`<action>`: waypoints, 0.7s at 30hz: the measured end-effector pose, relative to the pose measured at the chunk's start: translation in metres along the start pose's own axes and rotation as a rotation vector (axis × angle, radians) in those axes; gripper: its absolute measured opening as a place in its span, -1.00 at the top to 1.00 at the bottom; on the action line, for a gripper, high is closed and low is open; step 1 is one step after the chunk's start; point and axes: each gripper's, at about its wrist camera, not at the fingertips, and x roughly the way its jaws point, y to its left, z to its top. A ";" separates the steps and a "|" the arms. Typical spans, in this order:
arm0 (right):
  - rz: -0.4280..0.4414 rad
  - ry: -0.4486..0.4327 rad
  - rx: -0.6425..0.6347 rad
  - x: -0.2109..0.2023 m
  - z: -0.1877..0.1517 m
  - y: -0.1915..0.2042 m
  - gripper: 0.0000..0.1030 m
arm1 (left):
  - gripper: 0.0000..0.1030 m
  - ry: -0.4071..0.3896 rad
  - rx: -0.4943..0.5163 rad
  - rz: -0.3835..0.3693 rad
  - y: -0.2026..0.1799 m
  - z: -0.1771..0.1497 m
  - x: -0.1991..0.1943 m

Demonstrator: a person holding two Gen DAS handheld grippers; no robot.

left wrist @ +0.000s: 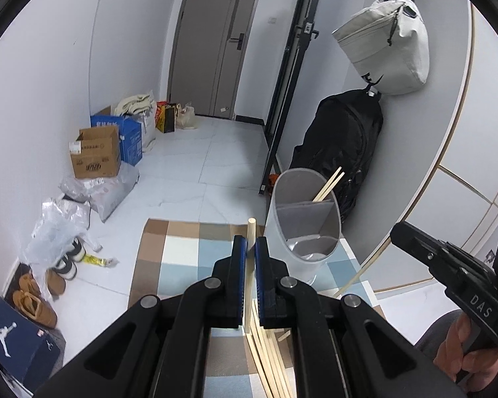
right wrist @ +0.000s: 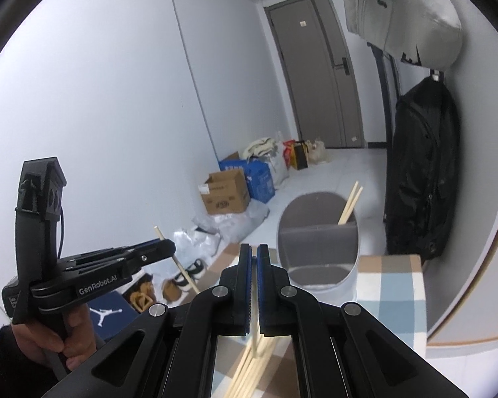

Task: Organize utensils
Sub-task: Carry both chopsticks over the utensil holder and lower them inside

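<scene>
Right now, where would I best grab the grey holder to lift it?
The holder stands upright, open on top, and looks too wide to span. So probably pinch its thin rim from above, one finger inside and one outside, on the near side, because two chopsticks lean in the back compartment.

loose chopsticks cut off below, holder base hidden by tool

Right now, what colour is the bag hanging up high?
Pale grey bag, clearest from the left wrist.
</scene>
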 end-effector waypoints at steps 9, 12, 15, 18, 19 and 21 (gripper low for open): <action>0.003 -0.066 0.010 -0.018 0.043 -0.011 0.96 | 0.97 -0.021 0.041 -0.013 -0.026 0.042 -0.009; 0.001 -0.085 0.017 -0.023 0.060 -0.019 0.96 | 0.97 -0.026 0.046 -0.025 -0.033 0.059 -0.008; -0.005 -0.097 0.024 -0.025 0.076 -0.027 0.96 | 0.97 -0.034 0.047 -0.039 -0.039 0.074 -0.004; -0.018 -0.102 0.026 -0.024 0.091 -0.035 0.96 | 0.97 -0.039 0.041 -0.057 -0.043 0.088 0.000; -0.025 -0.105 0.025 -0.024 0.096 -0.037 0.96 | 0.97 -0.040 0.041 -0.062 -0.045 0.093 0.002; -0.032 -0.112 0.028 -0.023 0.104 -0.043 0.96 | 0.97 -0.046 0.048 -0.067 -0.049 0.101 0.004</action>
